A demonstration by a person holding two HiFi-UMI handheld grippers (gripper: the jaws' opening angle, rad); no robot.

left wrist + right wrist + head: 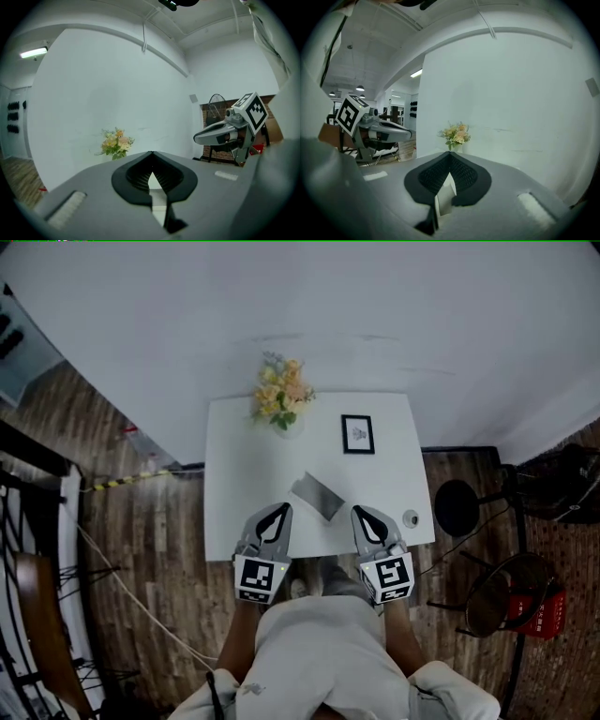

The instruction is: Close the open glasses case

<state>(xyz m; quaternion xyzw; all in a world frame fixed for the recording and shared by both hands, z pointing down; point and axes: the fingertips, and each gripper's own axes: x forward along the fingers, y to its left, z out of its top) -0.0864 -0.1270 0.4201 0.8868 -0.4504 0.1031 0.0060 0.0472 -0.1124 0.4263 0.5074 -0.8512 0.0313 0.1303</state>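
Grey, the case [317, 495] lies mid-tabletop [234, 474], just beyond our left hand-held gripper [278, 509] and right hand-held gripper [362, 513], both pinched together and empty. We judge that a one-sided push could skid it toward the frame [357, 434] rather than fold it shut.

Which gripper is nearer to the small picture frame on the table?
Right. The right gripper is over the near edge of the table, almost straight below the picture frame in the head view; the left gripper is at the same edge but well off to the frame's left.
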